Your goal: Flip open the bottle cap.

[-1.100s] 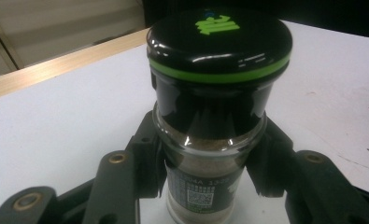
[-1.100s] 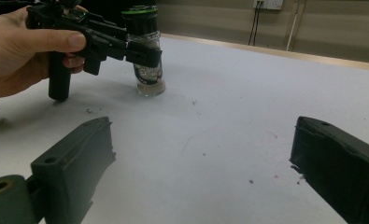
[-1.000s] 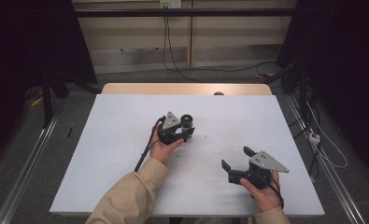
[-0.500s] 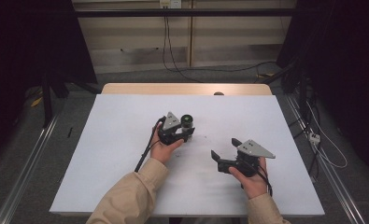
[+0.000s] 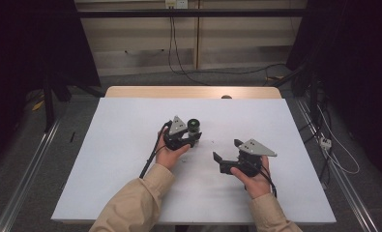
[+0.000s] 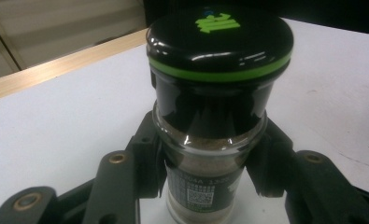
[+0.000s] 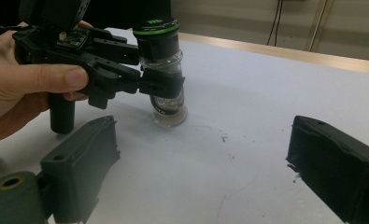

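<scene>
A glass spice jar [image 5: 194, 125] with a black lid ringed in green stands upright on the white table [image 5: 121, 159], near its middle. My left gripper [image 5: 193, 133] is shut on it, its pads pressing the glass body just below the lid [image 6: 219, 42]. In the left gripper view the jar [image 6: 210, 140] rises between both jaws, with pale powder showing inside. My right gripper [image 5: 227, 150] is open to the jar's right, a short way off, jaws pointing at it. The right gripper view has the jar [image 7: 166, 74] ahead on the left, with only bare table between my right gripper's [image 7: 210, 163] fingers.
A wooden strip [image 5: 193, 92] edges the table's far side. Cables [image 5: 324, 145] trail over the floor to the right of the table. Small dark specks [image 7: 224, 138] lie on the sheet near the jar. Dark curtains hang on both sides.
My right gripper has moved left and a little away from the near edge, closing in on the jar. The left gripper and the jar have stayed put.
</scene>
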Available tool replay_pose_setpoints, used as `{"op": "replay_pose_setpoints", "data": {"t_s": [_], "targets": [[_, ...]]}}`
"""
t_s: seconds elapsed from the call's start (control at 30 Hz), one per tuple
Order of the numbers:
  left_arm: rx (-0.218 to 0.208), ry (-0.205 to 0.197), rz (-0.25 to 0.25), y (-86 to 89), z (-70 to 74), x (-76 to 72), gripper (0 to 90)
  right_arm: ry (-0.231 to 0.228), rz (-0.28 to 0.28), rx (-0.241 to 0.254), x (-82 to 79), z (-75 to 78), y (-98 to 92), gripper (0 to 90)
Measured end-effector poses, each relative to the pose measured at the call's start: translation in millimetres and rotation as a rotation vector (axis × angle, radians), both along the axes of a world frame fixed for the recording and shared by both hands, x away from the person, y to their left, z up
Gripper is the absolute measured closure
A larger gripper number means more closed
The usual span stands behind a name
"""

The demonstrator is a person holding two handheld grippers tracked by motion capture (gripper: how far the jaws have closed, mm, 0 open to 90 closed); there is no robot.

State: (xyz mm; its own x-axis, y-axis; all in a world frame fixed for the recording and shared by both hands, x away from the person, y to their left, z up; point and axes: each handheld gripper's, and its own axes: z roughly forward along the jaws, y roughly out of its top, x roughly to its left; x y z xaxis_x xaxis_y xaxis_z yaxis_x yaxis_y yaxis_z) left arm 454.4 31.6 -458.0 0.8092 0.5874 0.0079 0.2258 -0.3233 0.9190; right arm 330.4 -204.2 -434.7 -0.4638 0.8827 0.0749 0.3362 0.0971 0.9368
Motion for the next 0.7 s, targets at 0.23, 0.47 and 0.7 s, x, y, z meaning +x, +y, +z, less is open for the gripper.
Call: {"op": "replay_pose_setpoints", "data": {"t_s": [0.23,0.47,0.7], "targets": [[0.008,-0.005,-0.003,0.2,0.4,0.2,53.0,0.000,-0.001,-0.003,7.5,5.8,3.2,7.4],[0.009,-0.003,-0.006,-0.1,0.3,-0.2,53.0,0.002,0.017,-0.015,14.3,8.6,9.9,12.5],[0.004,0.002,-0.005,-0.2,-0.1,-0.1,53.0,0.003,0.034,-0.022,22.5,12.4,17.5,22.3]]}}
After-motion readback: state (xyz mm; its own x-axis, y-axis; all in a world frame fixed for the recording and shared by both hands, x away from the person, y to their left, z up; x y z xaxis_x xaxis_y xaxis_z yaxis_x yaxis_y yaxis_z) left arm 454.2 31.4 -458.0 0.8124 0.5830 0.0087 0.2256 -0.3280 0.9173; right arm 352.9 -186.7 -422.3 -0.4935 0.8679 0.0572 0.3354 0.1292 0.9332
